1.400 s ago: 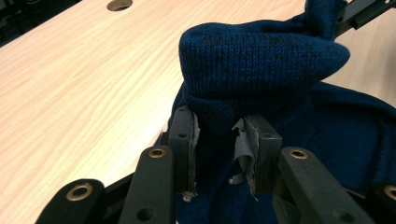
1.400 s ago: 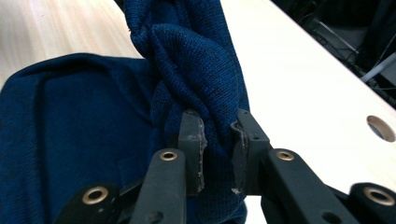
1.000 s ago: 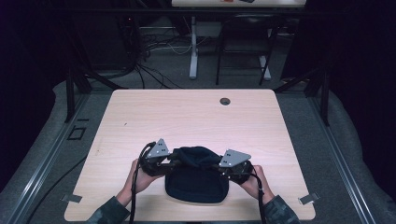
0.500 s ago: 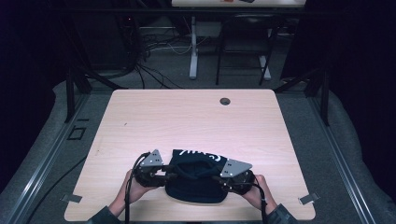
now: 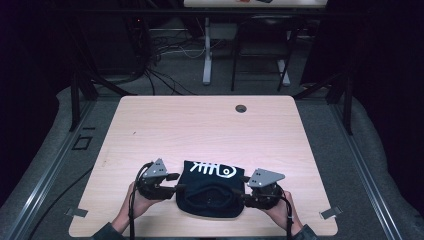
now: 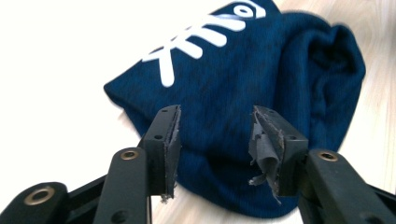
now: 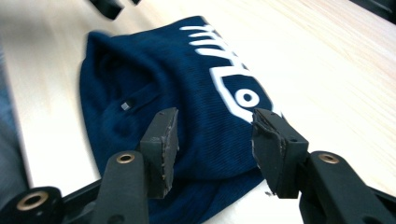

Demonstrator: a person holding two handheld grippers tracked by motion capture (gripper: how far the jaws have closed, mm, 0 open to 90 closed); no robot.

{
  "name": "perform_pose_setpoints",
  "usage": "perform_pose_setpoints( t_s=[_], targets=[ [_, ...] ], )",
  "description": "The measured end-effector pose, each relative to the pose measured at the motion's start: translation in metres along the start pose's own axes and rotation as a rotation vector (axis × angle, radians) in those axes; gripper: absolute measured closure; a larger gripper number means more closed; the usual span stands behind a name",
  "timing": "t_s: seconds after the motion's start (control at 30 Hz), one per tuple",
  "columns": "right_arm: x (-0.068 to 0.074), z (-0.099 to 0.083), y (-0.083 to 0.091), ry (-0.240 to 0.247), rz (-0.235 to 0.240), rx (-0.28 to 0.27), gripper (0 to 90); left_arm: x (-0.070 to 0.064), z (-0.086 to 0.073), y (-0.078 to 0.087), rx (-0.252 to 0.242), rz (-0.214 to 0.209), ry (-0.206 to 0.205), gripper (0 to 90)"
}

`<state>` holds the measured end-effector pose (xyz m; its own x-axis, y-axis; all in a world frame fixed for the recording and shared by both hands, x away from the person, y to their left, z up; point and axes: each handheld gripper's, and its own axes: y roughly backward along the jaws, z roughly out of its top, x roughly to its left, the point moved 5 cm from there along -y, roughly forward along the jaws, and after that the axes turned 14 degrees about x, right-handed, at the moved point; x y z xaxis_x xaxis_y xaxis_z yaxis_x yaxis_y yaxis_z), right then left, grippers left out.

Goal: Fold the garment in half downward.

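garment: dark blue knit piece (image 5: 210,190) with a white fishbone print (image 5: 210,169), folded into a compact block on the table (image 5: 210,125), at the table's near edge, roughly centred
print: faces up on the far half of the garment; the bunched, rounded end sits toward the person
fold state: looks like a fold is down and flat; edges fairly squared, near end lumpy
left gripper: (image 6: 214,135) jaws spread wide, nothing between them, at the garment's left edge, just beside the cloth
right gripper: (image 7: 215,140) jaws also wide apart and empty, at the garment's right edge, cloth visible under the gap
pads: worn, frayed rubber on the left gripper's pads (image 6: 261,144)
hands: person's hands (image 5: 135,202) come in from the near side, flanking the garment
done (my read): garment folded and released
left (my read): maybe one more fold or a tidy of the near end; can't tell
table beyond the garment: bare wood, a round grommet hole (image 5: 241,108) at the far edge, well apart from the garment
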<state>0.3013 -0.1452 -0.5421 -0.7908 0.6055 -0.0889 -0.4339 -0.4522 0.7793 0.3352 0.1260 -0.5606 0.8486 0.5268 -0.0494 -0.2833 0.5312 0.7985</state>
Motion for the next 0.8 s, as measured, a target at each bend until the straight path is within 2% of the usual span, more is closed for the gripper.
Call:
perform_pose_setpoints(
  t_s=[0.07,0.13,0.2,0.23,0.27,0.37,0.53,0.67,0.8],
  targets=[
    [-0.002,0.004,-0.008,-0.042,-0.006,0.015,50.5,-0.004,0.008,-0.008,0.007,0.013,-0.005,44.9],
    [-0.002,0.007,-0.019,-0.079,0.006,0.04,48.8,-0.007,0.013,-0.018,0.035,0.025,-0.013,41.2],
    [0.0,0.006,-0.031,-0.107,0.02,0.081,44.2,-0.007,0.013,-0.024,0.052,0.021,-0.011,37.7],
    [0.001,0.004,-0.038,-0.114,0.033,0.11,42.7,-0.008,0.011,-0.034,0.081,0.017,-0.009,36.2],
    [0.003,0.001,-0.044,-0.12,0.042,0.134,39.8,-0.008,0.009,-0.037,0.09,0.014,-0.003,34.2],
    [0.008,-0.007,-0.057,-0.112,0.065,0.193,29.9,-0.01,0.001,-0.043,0.102,0.004,0.002,32.8],
    [0.005,-0.014,-0.067,-0.096,0.075,0.238,18.6,-0.014,-0.007,-0.046,0.111,0.017,-0.018,32.3],
    [0.0,-0.017,-0.073,-0.092,0.074,0.243,12.3,-0.016,-0.013,-0.048,0.098,0.023,-0.006,32.2],
    [-0.005,-0.016,-0.077,-0.086,0.064,0.241,9.9,-0.017,-0.013,-0.049,0.092,0.035,0.008,31.9]
  ],
)
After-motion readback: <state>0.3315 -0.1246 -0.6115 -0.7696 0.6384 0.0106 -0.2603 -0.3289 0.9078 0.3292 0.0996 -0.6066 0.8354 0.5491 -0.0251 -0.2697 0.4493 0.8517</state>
